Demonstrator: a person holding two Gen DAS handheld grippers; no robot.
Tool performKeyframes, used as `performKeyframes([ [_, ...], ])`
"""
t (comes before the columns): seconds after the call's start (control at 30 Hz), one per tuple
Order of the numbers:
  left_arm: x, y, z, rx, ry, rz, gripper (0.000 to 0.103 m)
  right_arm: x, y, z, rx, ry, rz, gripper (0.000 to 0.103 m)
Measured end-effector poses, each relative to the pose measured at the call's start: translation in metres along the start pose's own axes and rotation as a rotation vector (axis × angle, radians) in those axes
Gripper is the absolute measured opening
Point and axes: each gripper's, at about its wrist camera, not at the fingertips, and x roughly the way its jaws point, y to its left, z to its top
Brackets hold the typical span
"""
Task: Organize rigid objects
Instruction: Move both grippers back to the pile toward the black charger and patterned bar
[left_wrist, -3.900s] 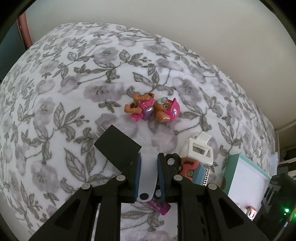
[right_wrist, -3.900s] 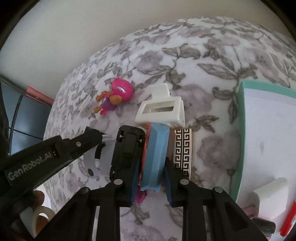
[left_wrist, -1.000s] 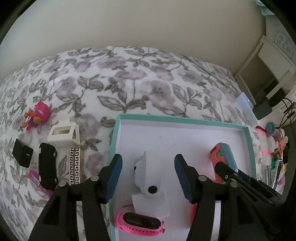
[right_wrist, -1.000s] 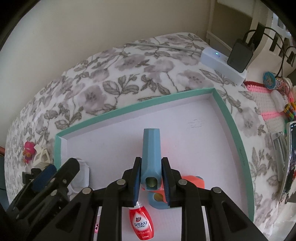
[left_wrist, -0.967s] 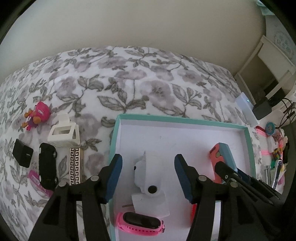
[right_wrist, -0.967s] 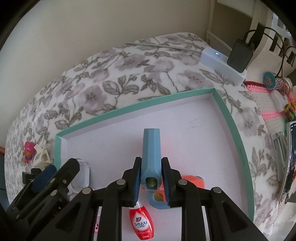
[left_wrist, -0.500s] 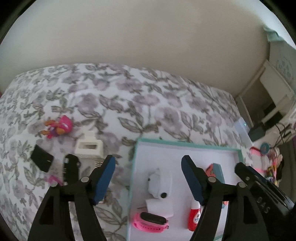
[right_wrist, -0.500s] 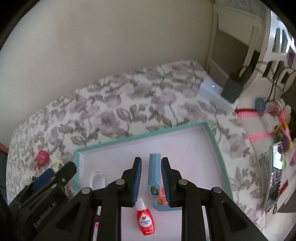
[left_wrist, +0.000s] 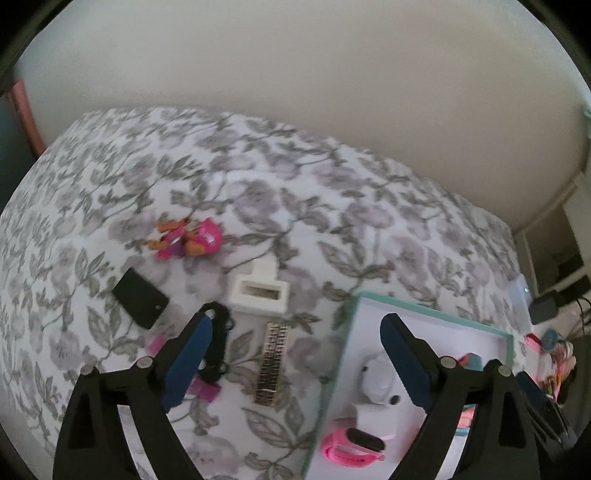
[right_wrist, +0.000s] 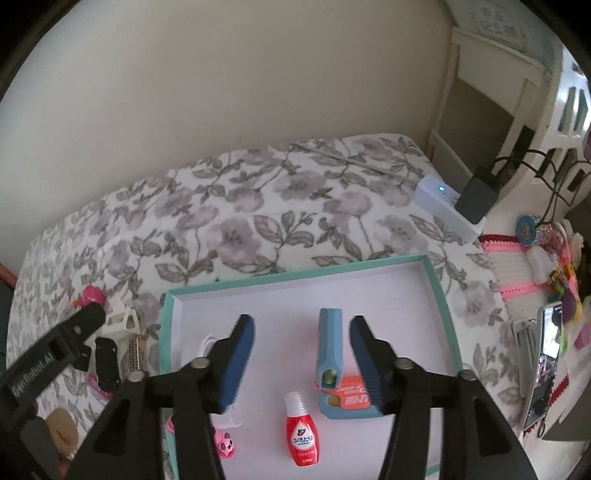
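One red bottle (right_wrist: 301, 431) and one blue toy (right_wrist: 330, 348) lie in the tray (right_wrist: 439, 295).

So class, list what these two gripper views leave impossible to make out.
- Pink item, left wrist view: mostly behind the left gripper's finger.
- Toy figure, left wrist view: blurred.
- Pink wristband, right wrist view: mostly behind the right gripper's finger.

Readable stuff: small red bottle (right_wrist: 302, 432) lying in the tray near my right fingers has white Japanese lettering, approx "シミとり", w/ "LION" at its base. My left gripper's arm (right_wrist: 44, 363), at left in the right wrist view, reads "GenRobot.AI", partly blurred. Orange label (right_wrist: 351, 396) on the blue-edged item: print too blurry.
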Motion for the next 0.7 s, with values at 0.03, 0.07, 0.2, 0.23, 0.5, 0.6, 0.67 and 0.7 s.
performKeyframes([
  [0.03,0.003,0.004,0.000,-0.015,0.015,0.017,0.093,0.002,0.002,-0.001,-0.006,0.003,0.000,0.069],
  [0.07,0.007,0.010,0.000,-0.034,0.033,0.037,0.093,0.004,0.003,-0.001,-0.010,0.010,0.002,0.070],
  [0.2,0.016,0.029,-0.001,-0.087,0.065,0.071,0.093,0.015,0.008,-0.005,-0.007,0.041,0.020,0.079],
  [0.23,0.018,0.033,-0.002,-0.095,0.069,0.080,0.093,0.017,0.009,-0.006,-0.008,0.049,0.022,0.080],
  [0.5,0.023,0.073,0.000,-0.144,0.077,0.177,0.093,0.030,0.022,-0.013,-0.035,0.083,0.050,0.100],
  [0.6,0.024,0.089,0.002,-0.175,0.082,0.189,0.093,0.034,0.029,-0.015,-0.058,0.088,0.038,0.102],
  [0.67,0.024,0.100,0.002,-0.190,0.083,0.200,0.093,0.036,0.034,-0.016,-0.064,0.091,0.038,0.103],
  [0.7,0.024,0.106,0.003,-0.197,0.082,0.209,0.093,0.037,0.036,-0.016,-0.063,0.091,0.044,0.103],
])
